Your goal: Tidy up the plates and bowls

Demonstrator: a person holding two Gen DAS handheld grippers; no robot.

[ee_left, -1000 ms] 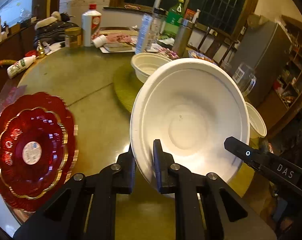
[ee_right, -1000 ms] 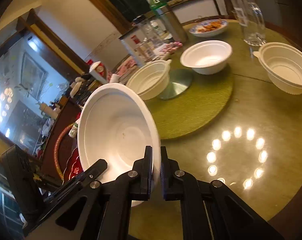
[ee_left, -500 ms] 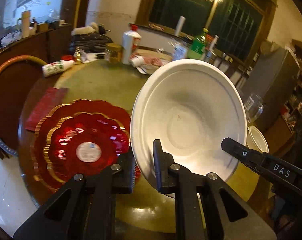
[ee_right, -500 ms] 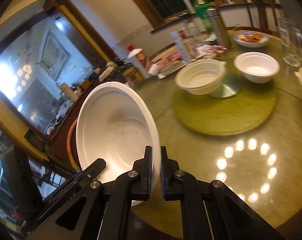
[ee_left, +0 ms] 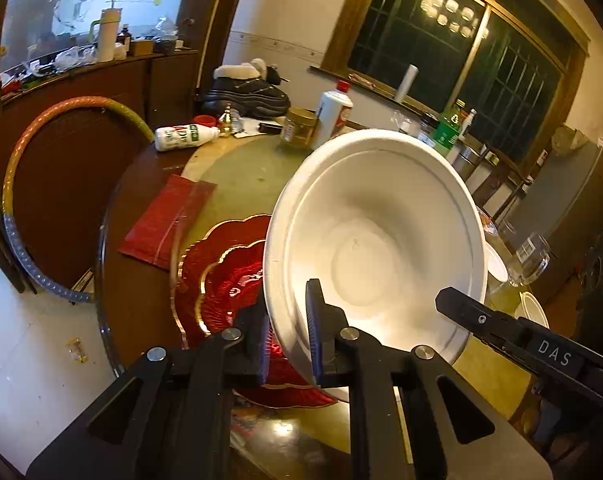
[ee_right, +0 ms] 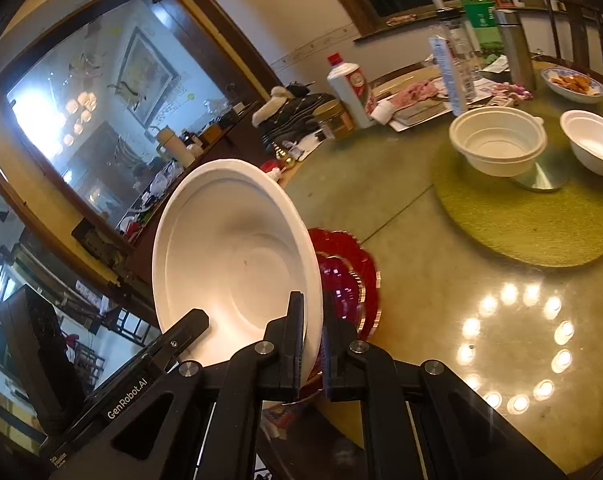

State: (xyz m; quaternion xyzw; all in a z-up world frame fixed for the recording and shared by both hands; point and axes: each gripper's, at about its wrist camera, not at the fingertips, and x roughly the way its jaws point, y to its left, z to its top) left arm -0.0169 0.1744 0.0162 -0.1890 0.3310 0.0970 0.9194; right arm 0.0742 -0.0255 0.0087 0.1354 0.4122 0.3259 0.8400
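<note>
Large white bowl (ee_left: 375, 240) held up in the air, tilted, with its hollow side facing the cameras, above the near edge of the round table (ee_right: 421, 240). Gripped on its rim from two sides at once: left gripper (ee_left: 288, 334) clenched on the rim at the bowl's lower left in the left wrist view, one finger inside the bowl and the other outside; right gripper (ee_right: 312, 338) clenched on the opposite rim in the right wrist view, again one finger on each face of the rim. Partly hidden behind and below the bowl, a stack of red plates (ee_left: 225, 276) with wavy gold edges, lying flat on the table near its edge. Just beside the plates, a flat red packet (ee_left: 167, 222). Farther across the table, on a round green mat (ee_right: 533, 216): a white tub (ee_right: 497, 146) and a smaller white bowl (ee_right: 593, 142), well apart from the held bowl. Behind these, a white bottle with red cap (ee_right: 349, 88), a green bottle (ee_right: 477, 4), a metal flask (ee_right: 515, 46) and a blue-rimmed dish with food (ee_right: 573, 84). In the left wrist view also a white bottle lying on its side (ee_left: 183, 136) near the far rim of the table, and a drinking glass (ee_left: 531, 256) to the right of the bowl.
</note>
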